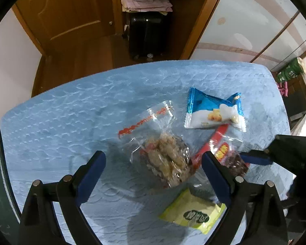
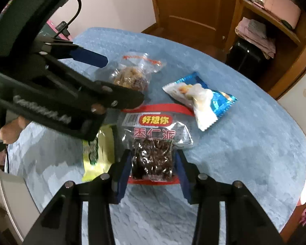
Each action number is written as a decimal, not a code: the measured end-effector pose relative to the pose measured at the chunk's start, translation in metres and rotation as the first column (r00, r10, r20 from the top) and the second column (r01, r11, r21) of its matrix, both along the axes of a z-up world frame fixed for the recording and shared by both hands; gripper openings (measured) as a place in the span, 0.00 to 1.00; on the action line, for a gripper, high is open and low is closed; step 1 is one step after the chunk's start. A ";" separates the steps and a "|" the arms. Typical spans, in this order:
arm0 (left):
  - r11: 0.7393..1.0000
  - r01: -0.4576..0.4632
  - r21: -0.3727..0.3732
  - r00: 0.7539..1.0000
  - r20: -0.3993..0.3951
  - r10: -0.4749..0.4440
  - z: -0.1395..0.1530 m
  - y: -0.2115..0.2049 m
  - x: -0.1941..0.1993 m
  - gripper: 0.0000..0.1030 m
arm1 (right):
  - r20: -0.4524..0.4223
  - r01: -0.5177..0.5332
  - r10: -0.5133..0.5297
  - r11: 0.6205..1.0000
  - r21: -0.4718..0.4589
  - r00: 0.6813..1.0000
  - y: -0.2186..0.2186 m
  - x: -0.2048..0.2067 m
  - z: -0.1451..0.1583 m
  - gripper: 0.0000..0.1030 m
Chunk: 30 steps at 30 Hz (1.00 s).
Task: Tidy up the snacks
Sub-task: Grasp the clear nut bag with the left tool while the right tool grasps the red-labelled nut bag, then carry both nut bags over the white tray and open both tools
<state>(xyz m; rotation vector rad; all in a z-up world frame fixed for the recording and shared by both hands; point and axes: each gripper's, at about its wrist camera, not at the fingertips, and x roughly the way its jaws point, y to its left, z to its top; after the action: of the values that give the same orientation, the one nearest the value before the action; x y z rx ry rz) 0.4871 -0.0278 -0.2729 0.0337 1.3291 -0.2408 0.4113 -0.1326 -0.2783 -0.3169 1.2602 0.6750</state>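
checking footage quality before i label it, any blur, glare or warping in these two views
Left wrist view: strong fisheye bending, the blue table edge curves and the corners go black; the red packet looks soft. Right wrist view: same warping; the left gripper and the yellow packet are smeared; glare on the red packet's foil and on the blue-and-white packet.

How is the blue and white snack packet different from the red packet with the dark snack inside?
The blue and white packet is opaque; the red packet has a clear window showing dark pieces. The blue and white one lies free on the blue cloth; the red one sits between the right gripper jaws. Both are sealed.
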 end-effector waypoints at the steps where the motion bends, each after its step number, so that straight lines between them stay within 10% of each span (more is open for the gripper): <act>1: 1.000 -0.004 0.002 1.000 -0.002 0.004 -0.003 -0.002 0.001 0.91 | -0.004 0.006 -0.006 1.000 0.003 1.000 -0.003 0.000 0.000 0.42; 8: 1.000 0.005 0.001 1.000 0.028 -0.005 -0.015 -0.006 -0.004 0.88 | 0.032 0.024 -0.023 1.000 -0.007 0.999 0.005 -0.005 -0.004 0.51; 14: 1.000 0.005 -0.020 0.998 0.056 -0.004 -0.007 0.001 -0.009 0.60 | 0.125 -0.015 0.027 0.996 -0.092 0.992 0.029 -0.018 -0.010 0.68; 16: 1.000 0.009 -0.014 0.997 0.071 -0.008 -0.004 0.005 -0.013 0.42 | 0.117 0.005 0.004 0.997 -0.075 0.993 0.025 -0.015 -0.009 0.63; 20: 1.000 0.001 -0.025 0.997 0.071 0.000 -0.006 0.014 -0.017 0.41 | 0.119 0.040 -0.034 0.998 -0.053 0.992 0.012 -0.016 -0.005 0.42; 30: 0.996 0.079 0.039 0.993 0.085 -0.083 0.028 0.021 -0.077 0.41 | 0.116 0.046 -0.038 0.996 -0.073 0.993 -0.006 -0.051 0.008 0.39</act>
<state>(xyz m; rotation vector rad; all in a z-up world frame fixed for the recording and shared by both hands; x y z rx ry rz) 0.4106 -0.0068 -0.2446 0.1273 1.2468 -0.2812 0.3606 -0.1388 -0.2708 -0.3850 1.1812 0.5667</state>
